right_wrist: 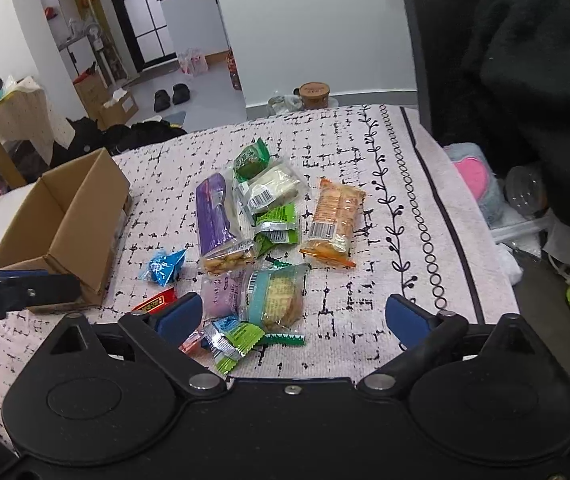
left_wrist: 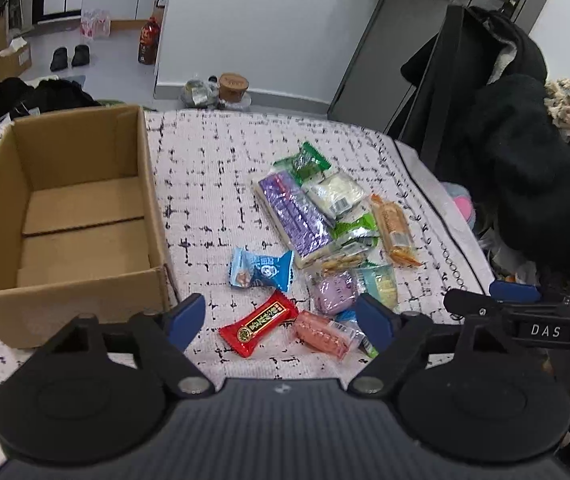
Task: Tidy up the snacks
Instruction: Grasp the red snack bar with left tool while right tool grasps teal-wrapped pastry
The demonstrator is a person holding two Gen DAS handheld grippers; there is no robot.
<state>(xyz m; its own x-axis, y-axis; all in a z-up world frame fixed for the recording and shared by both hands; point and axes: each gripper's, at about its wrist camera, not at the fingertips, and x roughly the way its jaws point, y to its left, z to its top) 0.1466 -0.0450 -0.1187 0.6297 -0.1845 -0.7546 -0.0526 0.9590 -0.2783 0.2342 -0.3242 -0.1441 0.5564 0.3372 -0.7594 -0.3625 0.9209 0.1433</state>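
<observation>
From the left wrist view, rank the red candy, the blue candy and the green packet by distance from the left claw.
1. Red candy, between the left claw's fingers.
2. Blue candy, just beyond it.
3. Green packet, at the pile's far end.

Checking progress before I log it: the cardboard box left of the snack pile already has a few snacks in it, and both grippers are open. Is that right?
Not quite. The box is empty: the left wrist view shows only its bare cardboard floor. All the snacks still lie on the cloth to its right. The rest holds: the left gripper and right gripper are both open, holding nothing.
</observation>
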